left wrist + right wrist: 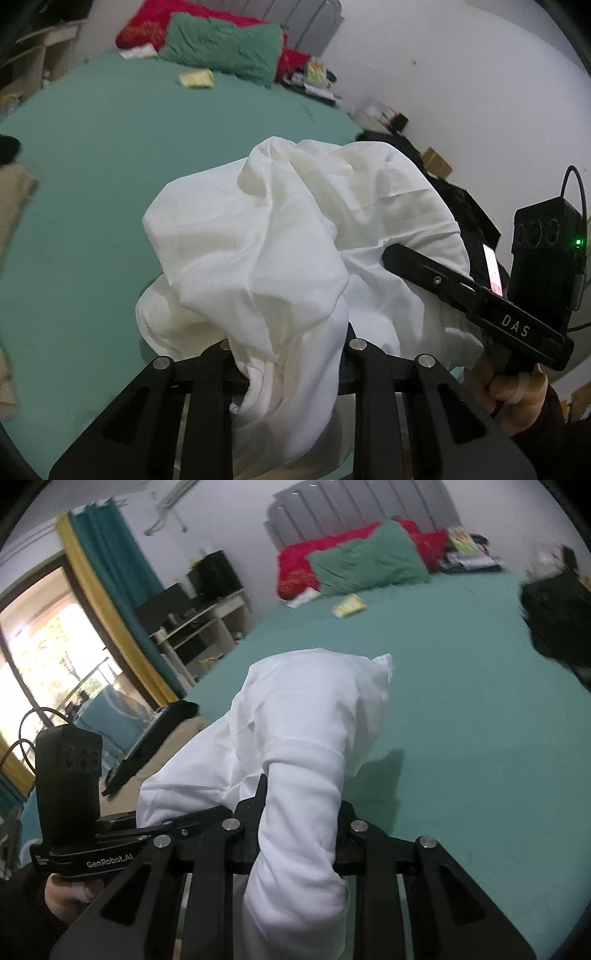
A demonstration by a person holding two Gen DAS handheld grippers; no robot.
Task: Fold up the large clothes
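Observation:
A large white garment (280, 236) hangs bunched above the green bed sheet (110, 155). In the left wrist view its folds fill the jaws of my left gripper (288, 369), which is shut on the cloth and has its fingertips buried in it. My right gripper (391, 258) reaches in from the right, its tip against the same garment, with a hand (517, 398) on its handle. In the right wrist view a thick roll of the white garment (306, 716) runs through my right gripper (299, 834), shut on it. My left gripper (218, 812) holds the cloth just to the left.
A green pillow (369, 561) and a red blanket (295, 568) lie at the headboard, with a yellow packet (349, 605) near them. A black bag (557, 620) sits at the bed's right edge. A beige cloth (14, 192) and a long black object (155, 734) lie at the left. Shelves (199, 627) stand beyond.

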